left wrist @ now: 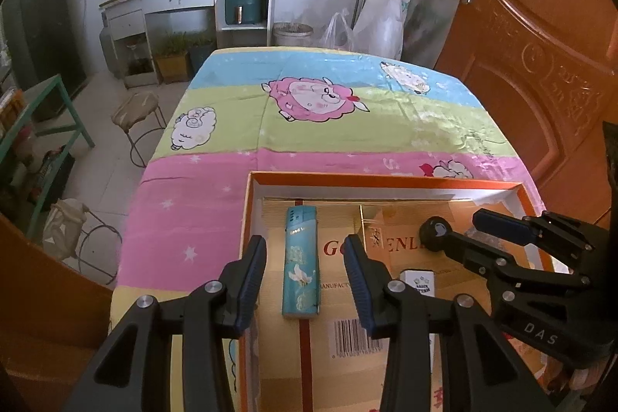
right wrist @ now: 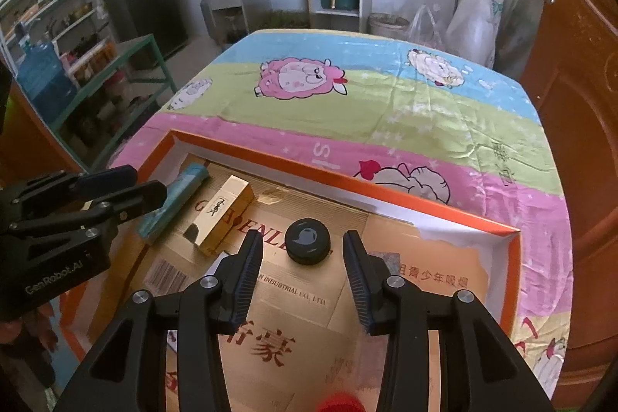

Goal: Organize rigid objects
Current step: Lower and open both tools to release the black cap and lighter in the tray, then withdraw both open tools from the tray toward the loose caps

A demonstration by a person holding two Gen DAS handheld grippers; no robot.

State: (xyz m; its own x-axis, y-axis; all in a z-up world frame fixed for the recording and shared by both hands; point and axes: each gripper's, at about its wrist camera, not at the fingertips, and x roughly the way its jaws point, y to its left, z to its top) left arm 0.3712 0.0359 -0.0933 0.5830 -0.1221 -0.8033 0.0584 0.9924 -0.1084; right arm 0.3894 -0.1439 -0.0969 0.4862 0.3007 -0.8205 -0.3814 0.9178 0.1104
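Nearest, the left tongs [left wrist: 305, 280] stand spread, the teal lighter [left wrist: 301, 263] lying free between their pads on the floor of the orange-rimmed box [left wrist: 382, 179]. The right tongs [right wrist: 303, 273] are spread too, just short of a black round cap [right wrist: 309, 241]. A gold box [right wrist: 224, 215] lies left of the cap, and the sheep-print cloth covers the table [right wrist: 386, 111] beyond.

In the left wrist view the right gripper [left wrist: 455, 226] covers the gold box in the orange tray [left wrist: 386, 180], and the small white pack [left wrist: 419, 282] near the tray's near edge shows only its top past a black finger. In the right wrist view the left gripper [right wrist: 150, 186] hides the middle of the teal lighter [right wrist: 189, 180]. A blurred red thing [right wrist: 339, 404] is cut off by the bottom edge.
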